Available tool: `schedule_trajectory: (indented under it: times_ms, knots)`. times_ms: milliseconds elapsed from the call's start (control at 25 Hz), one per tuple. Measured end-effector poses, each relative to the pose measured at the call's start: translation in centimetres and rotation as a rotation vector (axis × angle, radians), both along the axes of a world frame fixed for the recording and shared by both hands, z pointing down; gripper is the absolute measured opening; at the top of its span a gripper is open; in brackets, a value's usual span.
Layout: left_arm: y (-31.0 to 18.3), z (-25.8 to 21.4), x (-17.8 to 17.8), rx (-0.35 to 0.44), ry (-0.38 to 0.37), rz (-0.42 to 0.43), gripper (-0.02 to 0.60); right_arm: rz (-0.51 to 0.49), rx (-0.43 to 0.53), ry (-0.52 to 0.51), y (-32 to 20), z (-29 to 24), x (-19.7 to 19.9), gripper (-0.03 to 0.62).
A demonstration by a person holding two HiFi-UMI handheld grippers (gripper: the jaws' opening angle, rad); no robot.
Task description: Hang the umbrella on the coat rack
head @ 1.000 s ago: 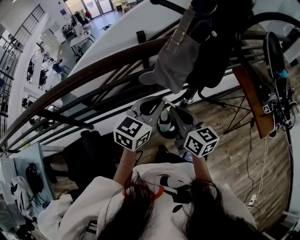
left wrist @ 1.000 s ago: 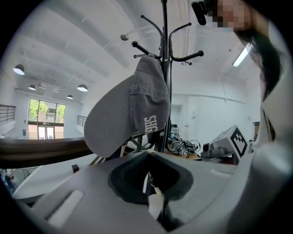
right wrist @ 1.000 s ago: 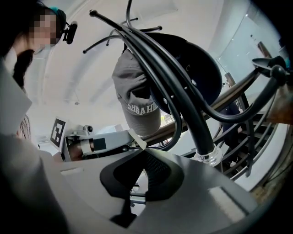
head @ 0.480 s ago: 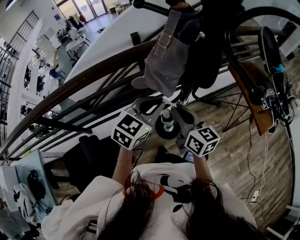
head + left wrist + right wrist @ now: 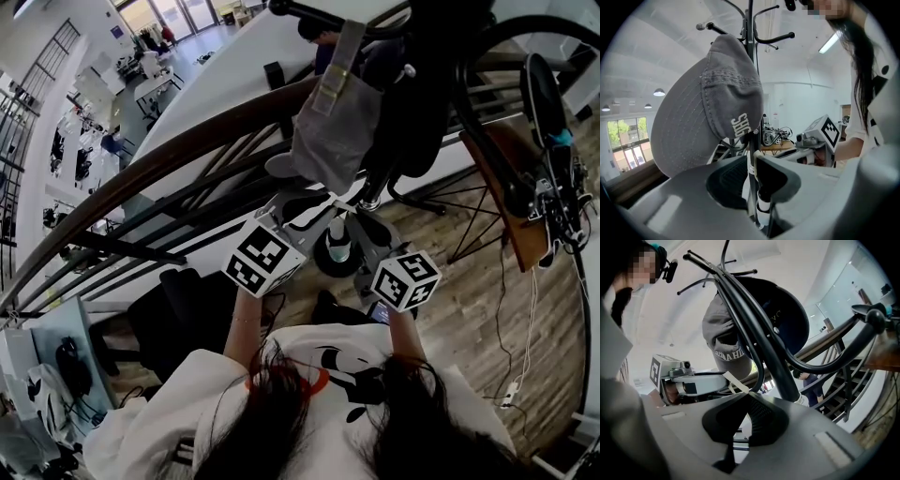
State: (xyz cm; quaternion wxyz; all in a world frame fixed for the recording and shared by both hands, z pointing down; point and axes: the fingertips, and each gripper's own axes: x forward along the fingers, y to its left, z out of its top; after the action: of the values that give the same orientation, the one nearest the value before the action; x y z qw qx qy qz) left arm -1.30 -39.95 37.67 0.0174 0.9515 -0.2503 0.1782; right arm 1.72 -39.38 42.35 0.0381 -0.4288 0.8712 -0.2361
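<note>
Overhead, umbrella (image 5: 337, 239): upright at frame centre between both grippers, at 7 o'clock of the coat rack (image 5: 378, 183) foot, not yet hung.
Head view, left gripper (image 5: 305, 217): marker cube at 8 o'clock of the umbrella, jaws reaching in to it.
Head view, right gripper (image 5: 359, 239): cube at 4 o'clock, jaws reaching in likewise.
Head view, grey cap (image 5: 328, 131): hanging on the coat rack, at 12 o'clock of the umbrella.
Left gripper view, left gripper (image 5: 752, 161): clamped on the umbrella (image 5: 761, 205) shaft; grey cap (image 5: 703, 122) at 10 o'clock, coat rack (image 5: 750, 28) at 12.
Right gripper view, right gripper (image 5: 747, 397): pressed together on the umbrella's pale strap (image 5: 735, 382); coat rack (image 5: 754, 329) pole slants to 11 o'clock, grey cap (image 5: 724, 341) behind it, dark cap (image 5: 787, 310) at 1 o'clock.
</note>
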Motion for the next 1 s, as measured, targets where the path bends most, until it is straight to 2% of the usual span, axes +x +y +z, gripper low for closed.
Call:
schedule_trajectory:
  times_ms: [160, 400, 680, 880, 1000]
  knots:
    - [0.1, -0.1, 0.1, 0.056, -0.060, 0.011, 0.058, 0.022, -0.002, -0.003, -0.1, 0.0, 0.1, 0.021]
    - [0.0, -0.2, 0.0, 0.041, -0.016, -0.006, 0.057, 0.041, -0.029, -0.081, -0.2, -0.1, 0.2, 0.021]
    - [0.2, -0.2, 0.0, 0.062, -0.037, 0.014, 0.057, 0.103, -0.016, -0.145, -0.6, -1.4, 1.4, 0.021]
    - [0.3, -0.2, 0.1, 0.030, 0.018, 0.029, 0.057, 0.144, -0.018, -0.151, -1.1, -1.6, 3.1, 0.021]
    - [0.4, -0.2, 0.1, 0.020, 0.024, 0.032, 0.057, 0.145, -0.027, -0.121, -1.0, -1.0, 3.1, 0.021]
